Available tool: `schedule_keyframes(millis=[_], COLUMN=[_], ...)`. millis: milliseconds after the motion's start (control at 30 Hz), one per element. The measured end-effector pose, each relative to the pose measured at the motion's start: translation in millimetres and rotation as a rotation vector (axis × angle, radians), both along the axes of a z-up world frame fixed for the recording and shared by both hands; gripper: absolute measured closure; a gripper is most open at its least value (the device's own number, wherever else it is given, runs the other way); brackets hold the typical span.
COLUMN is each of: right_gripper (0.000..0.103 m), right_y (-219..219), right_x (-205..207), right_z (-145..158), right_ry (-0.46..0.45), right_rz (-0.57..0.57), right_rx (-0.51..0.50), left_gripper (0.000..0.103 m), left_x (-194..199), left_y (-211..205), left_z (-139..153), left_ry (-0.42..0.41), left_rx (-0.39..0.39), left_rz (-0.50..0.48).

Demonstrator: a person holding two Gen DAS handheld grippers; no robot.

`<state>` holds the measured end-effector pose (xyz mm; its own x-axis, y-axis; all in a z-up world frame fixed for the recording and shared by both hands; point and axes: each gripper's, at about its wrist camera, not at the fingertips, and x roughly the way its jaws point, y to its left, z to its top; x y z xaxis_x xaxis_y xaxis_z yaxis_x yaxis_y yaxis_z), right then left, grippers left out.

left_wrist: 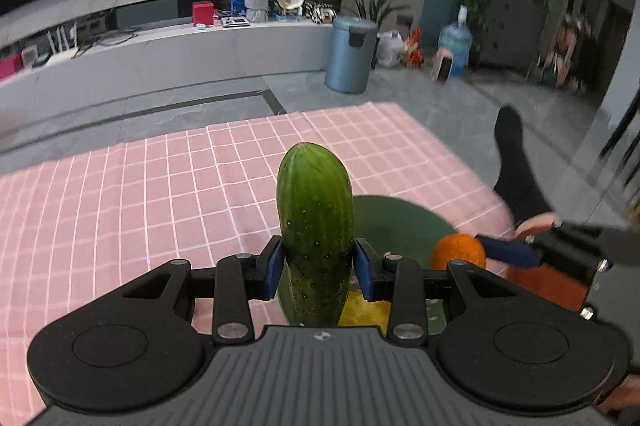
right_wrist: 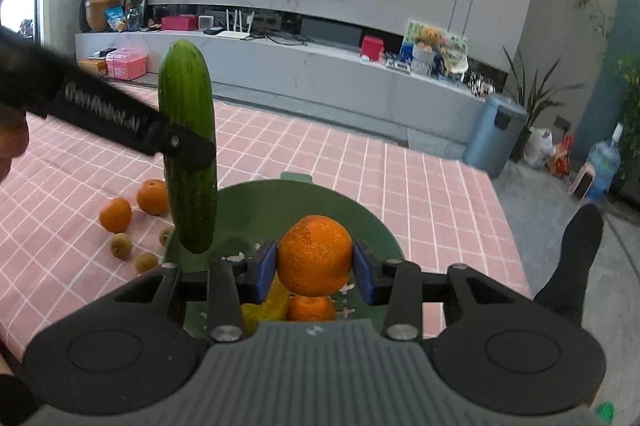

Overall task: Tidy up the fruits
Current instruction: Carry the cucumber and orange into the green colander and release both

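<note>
L claw [left_wrist: 316, 268] clamps cucumber [left_wrist: 314, 226], long axis upright, over green bowl [right_wrist: 360, 222] near rim. R claw [right_wrist: 315, 268] grips orange [right_wrist: 314, 254] directly above bowl centre, nearer for drop.

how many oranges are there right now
4: one orange in the right tool, one in the green bowl beneath it, two on the cloth. The tools may hide more.

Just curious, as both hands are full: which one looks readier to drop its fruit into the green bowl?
Probably the right gripper: its round orange tangerine hangs directly above the green bowl. The left gripper holds the long green cucumber upright nearer the rim.
</note>
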<state>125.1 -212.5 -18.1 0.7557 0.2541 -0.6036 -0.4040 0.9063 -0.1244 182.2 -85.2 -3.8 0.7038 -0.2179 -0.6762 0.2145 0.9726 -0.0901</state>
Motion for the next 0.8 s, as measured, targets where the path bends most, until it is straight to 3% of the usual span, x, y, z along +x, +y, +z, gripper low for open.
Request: schedule_keyframes(millis=[367,533,800], right_gripper=[0.065,0.065,0.065], right_y=[-5,-7,-9], right_x=[62,81,103], right_z=[-31,-44,-57], right_ry=[0.129,0.183,0.266], right_rz=[-0.062,-0.079,-0.092], right_rx=[0.089,0.119,0.175], left_gripper=[0.061,0.061,0.061], left_x=[27,40,45], left_y=[-29,-27,-23], left_z=[-36,-48,-51], left_ry=[0.044,0.082,0.052], left_rx=[0.153,0.14,0.137], left_rz=[-0.132,-0.167,-0.234])
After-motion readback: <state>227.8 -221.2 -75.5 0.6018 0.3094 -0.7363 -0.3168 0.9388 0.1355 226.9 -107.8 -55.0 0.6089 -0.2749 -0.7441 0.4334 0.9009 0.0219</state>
